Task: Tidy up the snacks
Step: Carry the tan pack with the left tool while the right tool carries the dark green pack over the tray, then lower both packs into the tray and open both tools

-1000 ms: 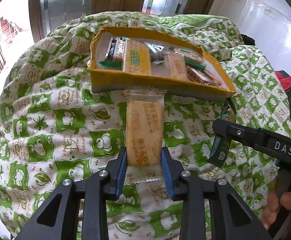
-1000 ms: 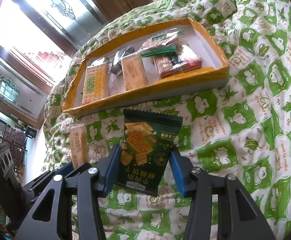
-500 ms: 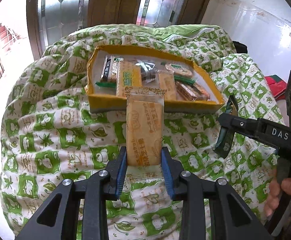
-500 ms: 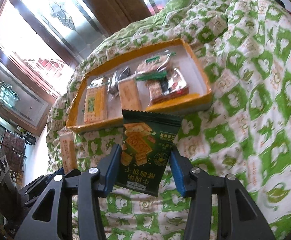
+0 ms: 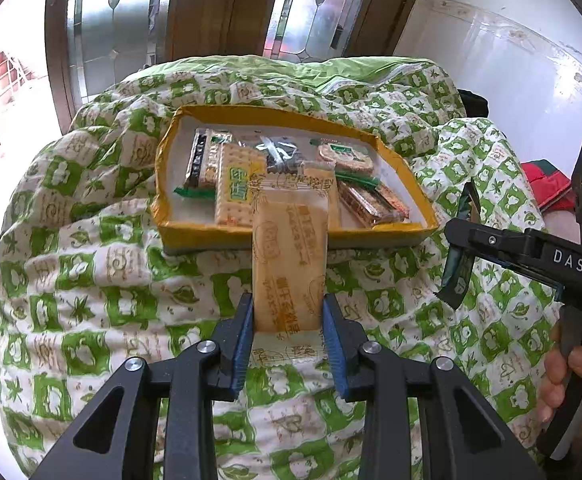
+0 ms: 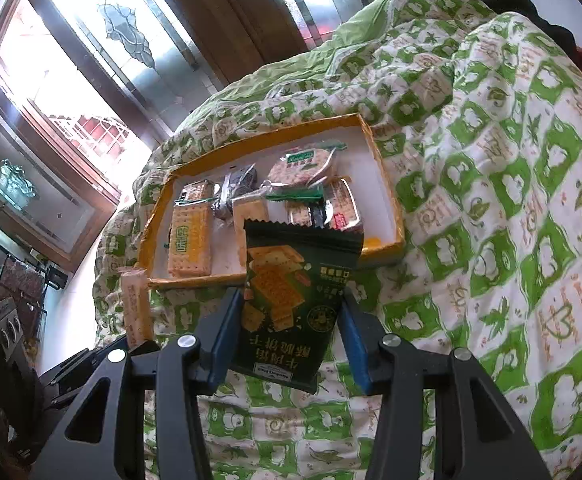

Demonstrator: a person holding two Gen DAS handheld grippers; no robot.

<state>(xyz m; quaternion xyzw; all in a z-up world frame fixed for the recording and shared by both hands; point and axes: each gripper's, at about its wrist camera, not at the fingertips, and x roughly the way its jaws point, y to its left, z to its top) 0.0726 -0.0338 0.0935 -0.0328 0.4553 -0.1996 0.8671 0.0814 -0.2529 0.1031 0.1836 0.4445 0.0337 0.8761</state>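
L hand-held gripper (image 5: 287,318) & R hand-held gripper (image 6: 287,320) angled down, each clamping snack.

- Your tan biscuit packet (image 5: 289,264) stands upright, clamped at its lower end, above the quilt.
- Your dark green cracker packet (image 6: 291,300) hangs upside down, gripped at its sides.
- The yellow-rimmed tray (image 5: 291,236) on the quilt holds mixed wrapped snacks.

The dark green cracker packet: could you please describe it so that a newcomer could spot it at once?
On the green-and-white quilt lies a yellow-rimmed tray of snacks. In front of it, the right claw holds the dark green cracker packet upright. It alone is dark green with pictured square crackers; the left claw's biscuit packet is pale orange.
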